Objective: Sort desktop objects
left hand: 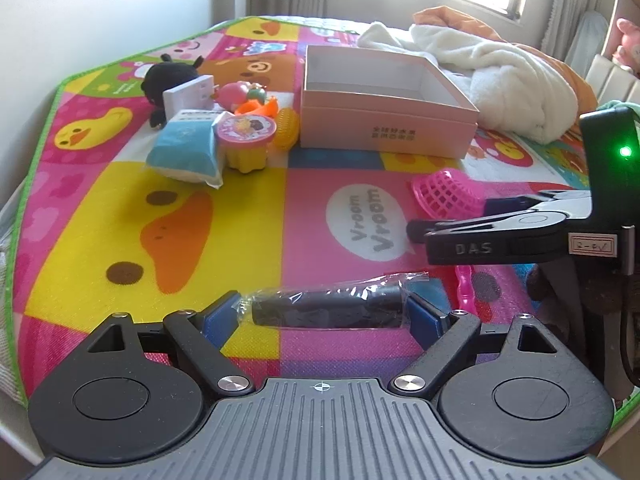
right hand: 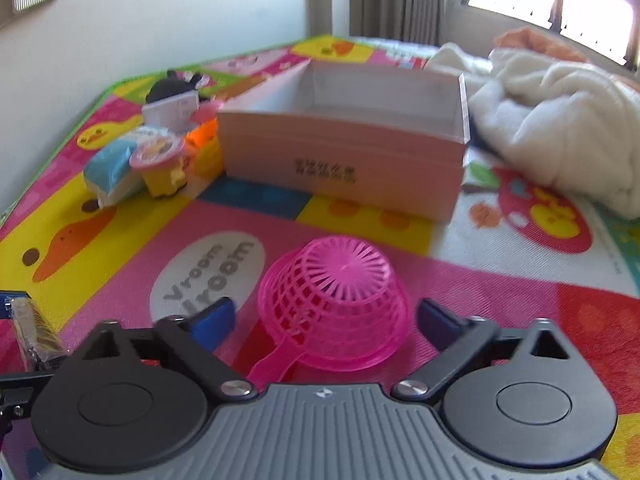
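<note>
My left gripper (left hand: 322, 312) is shut on a black stick in clear plastic wrap (left hand: 328, 308), held crosswise between the blue pads above the colourful play mat (left hand: 120, 216). My right gripper (right hand: 324, 320) stands open around a pink plastic strainer (right hand: 334, 316) lying upside down on the mat; the pads sit either side of it, apart from it. The strainer also shows in the left wrist view (left hand: 448, 194), beside the right gripper's fingers (left hand: 460, 236). An open pink box (left hand: 380, 100) stands empty at the back middle; it also shows in the right wrist view (right hand: 344, 152).
Left of the box lies a pile: a blue-white packet (left hand: 186, 152), a yellow cup with a pink lid (left hand: 246, 142), a yellow ball (left hand: 286, 128), a white card (left hand: 188, 94), a black plush (left hand: 168, 76), small orange and pink toys. A white blanket (left hand: 500, 76) lies to the right.
</note>
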A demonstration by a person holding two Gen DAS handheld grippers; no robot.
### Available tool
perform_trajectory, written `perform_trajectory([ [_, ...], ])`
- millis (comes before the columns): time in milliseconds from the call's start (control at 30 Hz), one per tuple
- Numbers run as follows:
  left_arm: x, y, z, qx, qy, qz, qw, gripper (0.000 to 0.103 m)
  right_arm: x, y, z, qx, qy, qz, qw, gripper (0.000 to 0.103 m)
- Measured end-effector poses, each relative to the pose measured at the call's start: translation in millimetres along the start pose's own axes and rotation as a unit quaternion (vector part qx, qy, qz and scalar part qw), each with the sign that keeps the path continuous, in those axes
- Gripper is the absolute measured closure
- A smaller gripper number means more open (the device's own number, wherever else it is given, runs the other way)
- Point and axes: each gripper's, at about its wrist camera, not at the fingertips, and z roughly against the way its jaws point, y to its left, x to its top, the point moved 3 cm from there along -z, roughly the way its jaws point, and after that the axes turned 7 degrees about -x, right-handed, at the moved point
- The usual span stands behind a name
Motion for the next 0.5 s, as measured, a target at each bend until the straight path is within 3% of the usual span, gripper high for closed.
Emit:
perform_trajectory([
  [367, -3, -10, 7, -0.005, 0.006, -0.01, 0.9999, 0.012, -5, 2, 70, 0.024, -0.036, 0.04, 0.998, 0.023],
  [500, -2, -16, 7, -0.009, 0.004, -0.019, 0.9998, 0.012, -8, -7, 92, 0.022, -0.045, 0.053, 0.997, 0.033],
])
